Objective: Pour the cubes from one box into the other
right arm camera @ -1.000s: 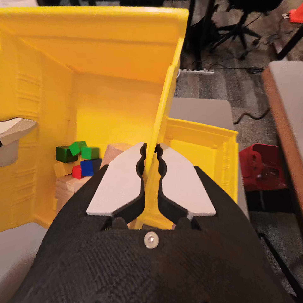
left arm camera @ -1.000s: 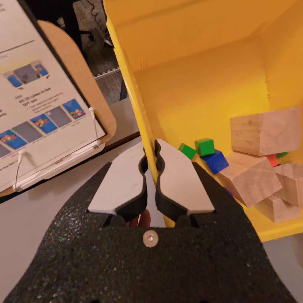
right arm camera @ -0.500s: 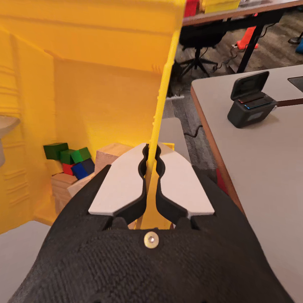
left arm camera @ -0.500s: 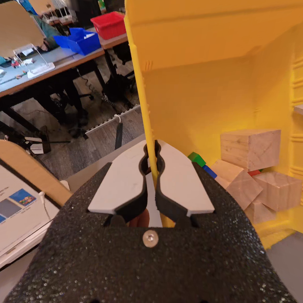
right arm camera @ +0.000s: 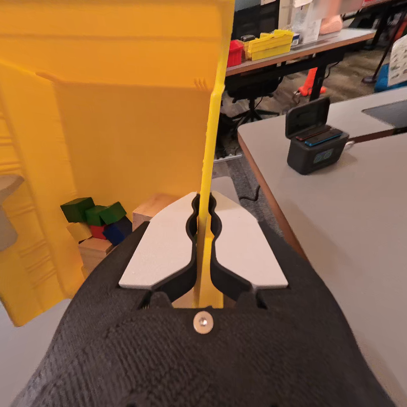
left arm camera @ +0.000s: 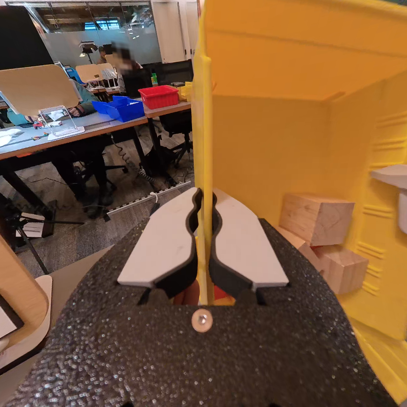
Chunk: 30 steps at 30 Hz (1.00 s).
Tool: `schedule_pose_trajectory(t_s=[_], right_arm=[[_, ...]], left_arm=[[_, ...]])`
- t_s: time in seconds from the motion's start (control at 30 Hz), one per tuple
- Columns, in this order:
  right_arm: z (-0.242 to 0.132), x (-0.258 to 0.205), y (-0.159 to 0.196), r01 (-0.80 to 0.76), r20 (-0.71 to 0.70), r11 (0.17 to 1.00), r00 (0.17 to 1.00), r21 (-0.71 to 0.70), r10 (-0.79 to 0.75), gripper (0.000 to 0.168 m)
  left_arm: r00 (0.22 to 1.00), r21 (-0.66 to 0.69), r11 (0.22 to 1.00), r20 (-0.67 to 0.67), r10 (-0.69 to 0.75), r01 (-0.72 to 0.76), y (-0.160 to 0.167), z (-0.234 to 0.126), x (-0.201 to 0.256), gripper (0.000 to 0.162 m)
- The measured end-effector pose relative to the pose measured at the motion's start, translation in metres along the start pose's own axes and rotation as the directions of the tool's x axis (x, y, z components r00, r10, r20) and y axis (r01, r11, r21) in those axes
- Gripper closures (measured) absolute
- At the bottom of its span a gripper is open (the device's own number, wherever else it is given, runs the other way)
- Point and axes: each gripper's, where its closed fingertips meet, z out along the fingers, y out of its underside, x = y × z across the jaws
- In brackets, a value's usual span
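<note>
Grey bench [right arm camera: 343,231] underfoot, office w/ desks behind. Left tool [left arm camera: 206,224] clamped tight on one side wall of the big yellow plastic box [left arm camera: 275,136]; right tool [right arm camera: 203,222] pinched on the opposite wall, box [right arm camera: 132,114] tipped up betw. them. Inside, low: pale wooden blocks [left arm camera: 317,218], then small green cubes [right arm camera: 94,209], red cube [right arm camera: 97,231] & blue cube [right arm camera: 116,231] heaped on the blocks. Farther right, black open-lid case [right arm camera: 315,145] on bench.

Even, fairly bright indoor light is seen in both views. Motion blur is noted on the yellow box [right arm camera: 132,123] toward nine o'clock, and wide-angle bending toward the edges.
</note>
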Motion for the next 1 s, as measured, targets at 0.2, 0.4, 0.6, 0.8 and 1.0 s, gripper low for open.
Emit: schedule_pose_trajectory(t_s=[0.2,0.4,0.6,0.8,1.0], right_arm=[[0.007,-0.001,0.013,-0.1,0.029,0.994,0.995,0.042,0.099,0.161],[-0.002,0.002,0.002,-0.247,0.087,0.964,0.967,0.095,0.239,0.159],[-0.017,0.009,-0.006,-0.085,0.006,0.97,0.996,0.227,0.086,0.16],[-0.03,0.006,-0.015,-0.004,-0.059,0.942,0.998,0.337,0.025,0.161],[-0.035,-0.002,-0.026,0.0,-0.042,0.885,0.999,0.466,0.022,0.16]], left_arm=[[1.0,0.076,0.997,0.024,0.021,-0.023,-0.01,-0.003,0.003,0.155],[1.0,0.107,0.994,0.005,0.016,-0.017,-0.01,-0.004,0.006,0.156],[0.999,0.08,0.997,-0.046,0.004,0.0,-0.004,0.003,0.011,0.157],[0.998,0.063,0.997,-0.041,0.052,-0.049,-0.005,0.004,0.012,0.159],[0.999,0.123,0.992,-0.031,0.024,-0.02,-0.012,0.002,0.006,0.159]])
